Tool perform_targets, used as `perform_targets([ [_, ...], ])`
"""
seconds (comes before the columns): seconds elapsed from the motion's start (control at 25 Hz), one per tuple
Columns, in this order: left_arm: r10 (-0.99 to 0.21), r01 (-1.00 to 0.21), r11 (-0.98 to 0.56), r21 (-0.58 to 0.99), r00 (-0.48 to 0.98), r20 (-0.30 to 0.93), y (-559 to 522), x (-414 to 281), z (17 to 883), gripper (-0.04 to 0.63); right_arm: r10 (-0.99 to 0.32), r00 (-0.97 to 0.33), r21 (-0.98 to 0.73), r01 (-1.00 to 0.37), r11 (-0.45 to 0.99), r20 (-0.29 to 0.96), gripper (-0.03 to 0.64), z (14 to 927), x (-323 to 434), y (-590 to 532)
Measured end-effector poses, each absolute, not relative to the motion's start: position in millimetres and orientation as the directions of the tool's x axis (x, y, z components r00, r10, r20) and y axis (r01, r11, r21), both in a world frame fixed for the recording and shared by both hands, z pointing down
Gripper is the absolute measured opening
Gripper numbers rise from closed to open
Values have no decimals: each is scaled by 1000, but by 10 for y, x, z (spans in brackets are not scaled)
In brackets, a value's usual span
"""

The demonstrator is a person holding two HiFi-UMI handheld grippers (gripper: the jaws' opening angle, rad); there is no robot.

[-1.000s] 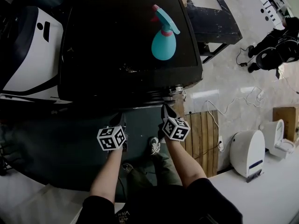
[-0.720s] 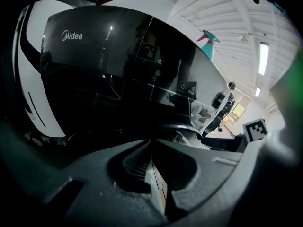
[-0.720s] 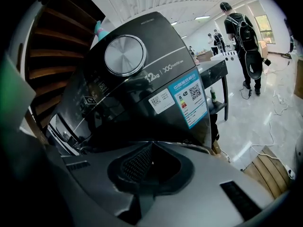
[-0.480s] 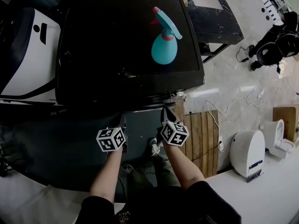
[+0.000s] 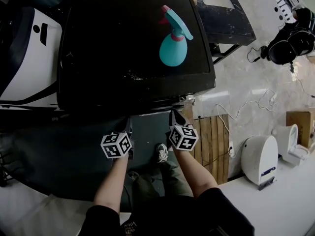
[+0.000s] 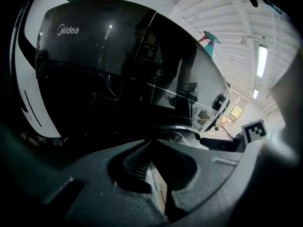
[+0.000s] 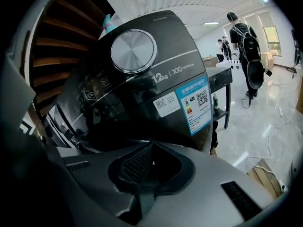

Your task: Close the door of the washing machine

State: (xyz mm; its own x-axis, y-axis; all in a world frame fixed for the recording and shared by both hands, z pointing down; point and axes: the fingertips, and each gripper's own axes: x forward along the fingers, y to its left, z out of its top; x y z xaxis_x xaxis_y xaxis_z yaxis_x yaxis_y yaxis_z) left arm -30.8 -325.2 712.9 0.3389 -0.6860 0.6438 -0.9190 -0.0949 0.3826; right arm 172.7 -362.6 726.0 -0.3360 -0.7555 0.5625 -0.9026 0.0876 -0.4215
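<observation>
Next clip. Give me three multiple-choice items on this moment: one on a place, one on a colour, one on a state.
1. Where does the spray bottle stand? A on a chair; B on top of the washing machine; C in a sink.
2. What colour is its body? A teal; B yellow; C white.
3. How are the jaws of the left gripper? A wide apart; B shut on a cloth; C shut and empty.
Answers: 1 B, the head view shows it upright on the dark top. 2 A, teal body with a pink nozzle. 3 C, the left gripper view shows the jaws meeting with nothing between them.
</observation>
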Motion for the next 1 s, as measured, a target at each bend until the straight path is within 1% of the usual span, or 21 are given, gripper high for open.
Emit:
perform_targets([
  [0.24, -675, -925, -112, 363, 339, 655, -3229, -330, 7133, 5, -737, -355, -411, -904, 115, 575, -5, 7299, 1734, -3596],
  [0.44, -690, -919, -147, 366, 360, 627, -3210, -339, 6962, 5, -719, -370, -398, -907, 141, 589, 0, 7197, 1726, -3478],
  [0.8, -684, -887, -280, 367, 453, 571, -2923, -139, 6558, 5, -733, -367, -374, -913, 165, 573, 0, 6875, 1711, -2997],
  [1.0, -669, -859, -372, 351, 510, 541, -2652, -29, 6283, 5, -758, -354, -380, -913, 152, 548, 0, 6625, 1683, -2642],
])
